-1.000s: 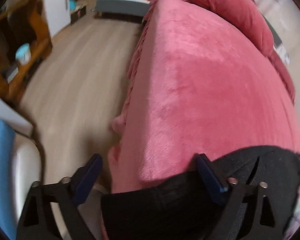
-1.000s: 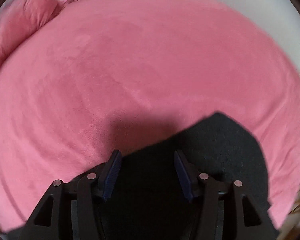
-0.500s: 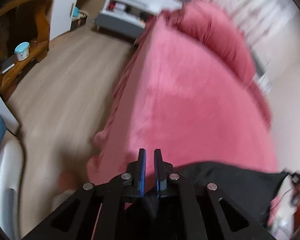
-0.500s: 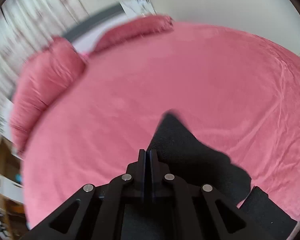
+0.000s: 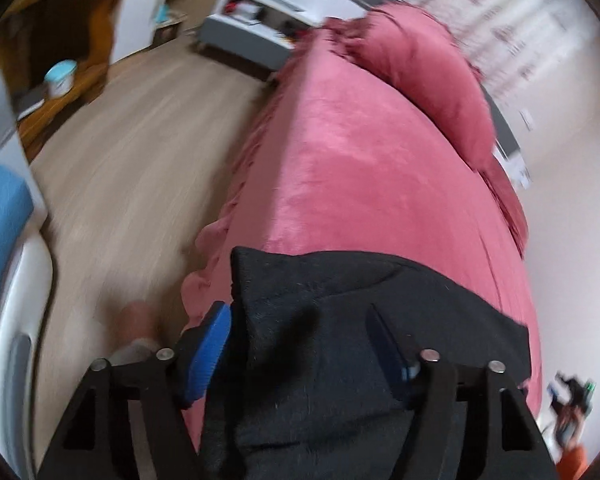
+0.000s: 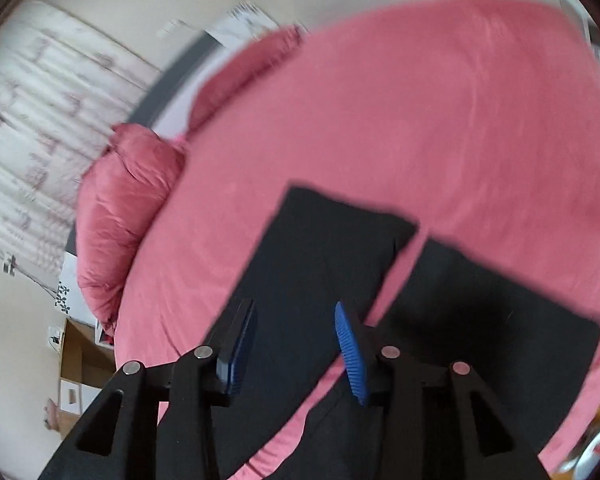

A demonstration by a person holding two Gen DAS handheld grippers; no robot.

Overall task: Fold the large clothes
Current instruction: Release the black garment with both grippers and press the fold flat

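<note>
A black garment (image 5: 340,320) lies on the near end of a bed with a pink cover (image 5: 360,160). In the left wrist view my left gripper (image 5: 300,348) is open, its blue-padded fingers spread over the garment's left edge near the bed's corner. In the right wrist view the garment (image 6: 320,248) shows as two black legs lying flat on the pink cover (image 6: 420,120). My right gripper (image 6: 296,344) is open above the left leg, holding nothing.
Pink pillows (image 5: 420,68) lie at the bed's head. A wooden floor (image 5: 132,152) runs along the bed's left side, with a grey low cabinet (image 5: 244,36), a wooden shelf (image 5: 60,80) and a blue-and-white chair (image 5: 4,260). A wall (image 5: 572,240) is on the right.
Both grippers were open a second ago, shut on the black garment half a second ago, and now stand open again. The garment now lies spread on the bed.
</note>
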